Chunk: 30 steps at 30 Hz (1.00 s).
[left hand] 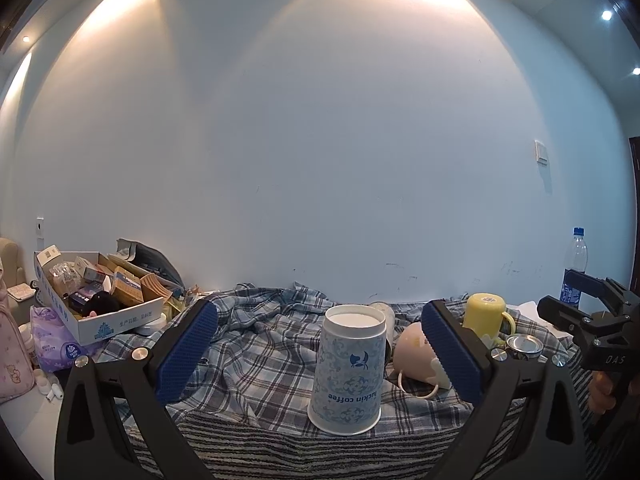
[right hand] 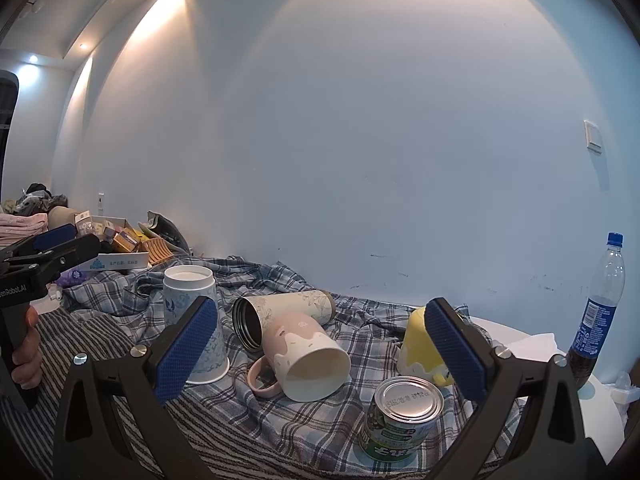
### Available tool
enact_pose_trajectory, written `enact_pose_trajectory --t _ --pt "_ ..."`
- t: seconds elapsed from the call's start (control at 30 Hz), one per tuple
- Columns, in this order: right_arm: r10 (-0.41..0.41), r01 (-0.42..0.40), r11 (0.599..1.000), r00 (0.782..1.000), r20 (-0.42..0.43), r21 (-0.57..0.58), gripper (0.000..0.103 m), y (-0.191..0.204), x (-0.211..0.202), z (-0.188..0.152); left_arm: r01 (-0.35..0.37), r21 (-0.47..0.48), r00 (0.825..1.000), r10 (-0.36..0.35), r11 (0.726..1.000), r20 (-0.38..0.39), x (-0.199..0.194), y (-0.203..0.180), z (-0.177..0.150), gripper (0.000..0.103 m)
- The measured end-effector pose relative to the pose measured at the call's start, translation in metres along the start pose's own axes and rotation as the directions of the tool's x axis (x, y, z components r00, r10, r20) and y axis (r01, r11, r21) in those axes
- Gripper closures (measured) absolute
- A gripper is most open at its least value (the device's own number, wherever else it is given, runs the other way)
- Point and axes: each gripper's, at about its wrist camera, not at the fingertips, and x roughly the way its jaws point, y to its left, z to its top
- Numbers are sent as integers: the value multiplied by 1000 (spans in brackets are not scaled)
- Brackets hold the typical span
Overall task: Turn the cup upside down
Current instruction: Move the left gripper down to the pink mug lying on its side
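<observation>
A blue-patterned paper coffee cup [left hand: 347,372] stands upside down on the plaid cloth, its wide rim on the cloth. It also shows in the right wrist view [right hand: 192,304], partly behind a blue pad. My left gripper [left hand: 320,360] is open, with the cup between its blue pads and not touched. My right gripper [right hand: 320,352] is open and empty, facing a pink-and-cream mug [right hand: 306,356] lying on its side.
A steel-lined tumbler [right hand: 280,312] lies on its side behind the mug. A yellow mug [right hand: 418,344] stands inverted, a tin can [right hand: 400,416] stands near the front, a cola bottle [right hand: 596,312] at right. A cardboard box [left hand: 100,300] of clutter sits at left.
</observation>
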Motion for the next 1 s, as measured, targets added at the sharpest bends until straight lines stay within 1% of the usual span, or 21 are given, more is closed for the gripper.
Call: enact_pose_trajectory --t 0.2,0.3,0.33,0.37,0.43,0.5,0.57,0.63,0.67,0.73,0.77,0.8,0.83,0.87,0.9,0.93,0.97,1.0 --pt "0 0 1000 1000 -1 0 0 0 0 0 9 62 1000 -8 998 -14 4 -13 1 0" --pt "3 -3 1000 1000 -20 5 0 -1 3 0 0 82 1000 0 997 7 4 -21 19 0" --pt "1 -1 1000 1000 -30 6 0 -1 5 1 22 67 1000 -22 997 3 5 -23 28 0" --pt "-3 3 1000 999 -35 3 0 -1 5 2 61 45 998 -60 997 -13 8 -24 37 0" --pt "-10 9 1000 999 -46 -27 0 -1 5 7 134 -4 990 -134 991 -44 12 -28 53 0" --pt "-32 28 998 996 -81 -49 0 -2 6 13 159 -25 985 -161 987 -67 17 -34 64 0" --pt "-45 42 999 995 -93 -34 0 -10 1 19 147 -41 984 -150 988 -96 25 -37 71 0" --pt "-54 51 998 993 -107 -24 0 -18 -4 26 136 -41 986 -139 990 -93 29 -40 73 0" --pt "-55 53 998 992 -115 -20 0 -21 -7 28 135 -23 987 -136 991 -86 30 -44 73 0" --pt "-67 66 998 989 -129 -11 0 -31 -12 33 131 25 986 -128 991 -104 33 -56 74 0" --pt "-82 81 997 988 -134 -11 0 -36 -14 35 145 41 982 -138 989 -131 35 -63 74 0" --pt "-98 96 995 986 -137 -17 0 -39 -13 38 164 38 973 -156 986 -168 39 -68 75 0" --pt "-118 115 993 983 -138 -27 0 -42 -12 40 184 21 963 -176 983 -205 41 -73 77 0" --pt "-135 131 991 981 -138 -36 0 -44 -10 43 201 -4 949 -196 979 -249 45 -78 79 0" --pt "-147 142 989 980 -137 -41 0 -47 -9 46 208 -32 933 -208 978 -293 52 -82 81 0" --pt "-149 145 989 980 -129 -39 0 -50 -8 50 208 -45 923 -211 977 -321 56 -87 84 0" --pt "-150 147 988 982 -112 -35 0 -54 -7 54 208 -47 918 -212 977 -334 60 -91 86 0" --pt "-164 161 986 982 -98 -35 0 -56 -6 58 200 -42 917 -203 979 -344 64 -95 88 0"
